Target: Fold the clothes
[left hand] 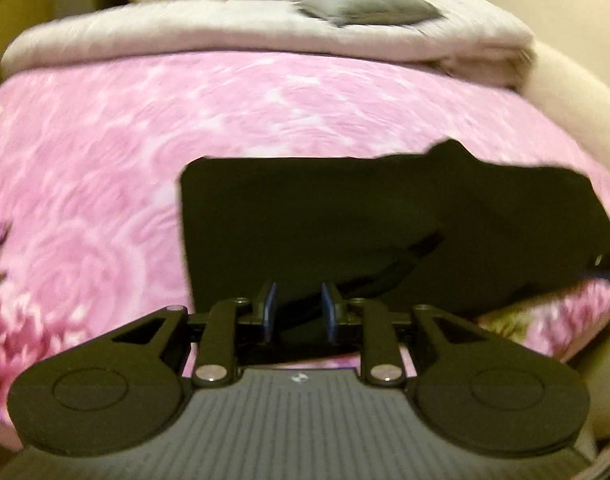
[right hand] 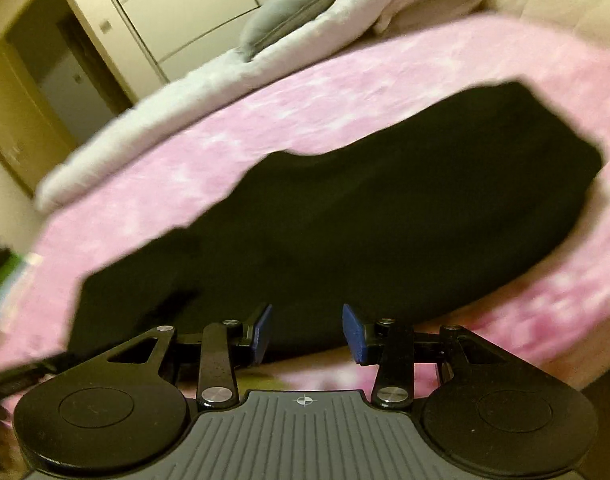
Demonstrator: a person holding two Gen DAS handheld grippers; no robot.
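I see a pink flowered bed cover [left hand: 105, 152] with a black garment [left hand: 345, 216] folded flat on its near part, a grey pillow [left hand: 369, 4] far behind; my left gripper [left hand: 299, 308] and right gripper [right hand: 307, 332] both gape, holding nothing

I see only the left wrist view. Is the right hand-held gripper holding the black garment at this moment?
Observer: No. The right hand-held gripper is open, its blue pads apart, with nothing between them.
Operator: Where is it, relative to the garment?
Observer: At the near edge of the black garment, which spreads out ahead of the pads.
Operator: My view cuts the garment's right end. Does it hang off the bed?
Observer: No. That end lies on the pink bedspread, with pink showing around it.
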